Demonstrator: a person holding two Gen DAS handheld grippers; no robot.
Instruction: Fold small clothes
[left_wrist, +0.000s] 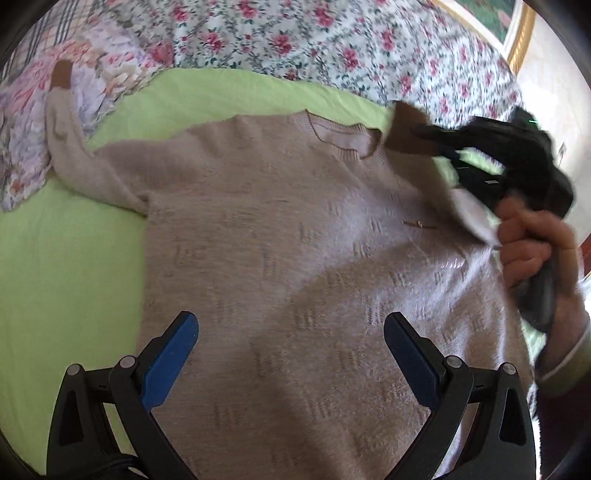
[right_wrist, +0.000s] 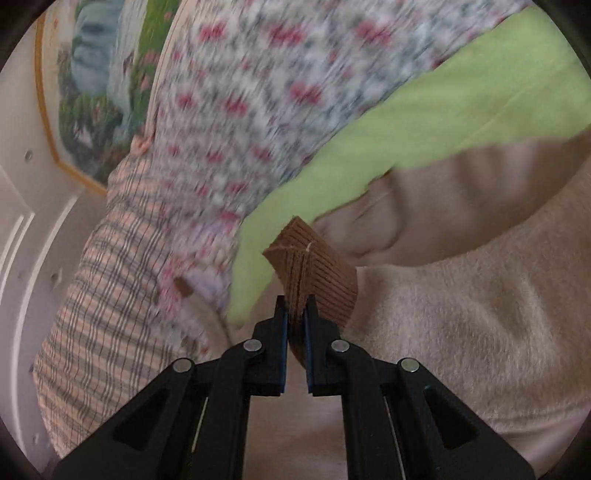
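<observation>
Right wrist view: your right hand-held gripper (right_wrist: 295, 306) is clamped on the brown cuff (right_wrist: 314, 266). The sweater (left_wrist: 295, 258) lies flat on the green bedsheet (left_wrist: 55, 258); left hand-held gripper (left_wrist: 291, 328) hovers open above it. Risk: thin cuff slipping mid-swing, sleeve landing bunched.

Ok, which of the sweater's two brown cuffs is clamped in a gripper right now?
The cuff beside the neckline: the right gripper is shut on its ribbed edge. The other cuff lies free on the floral pillow, far from the open left gripper.

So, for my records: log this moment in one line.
right gripper: shut on brown sleeve cuff | left gripper: open above beige sweater
</observation>
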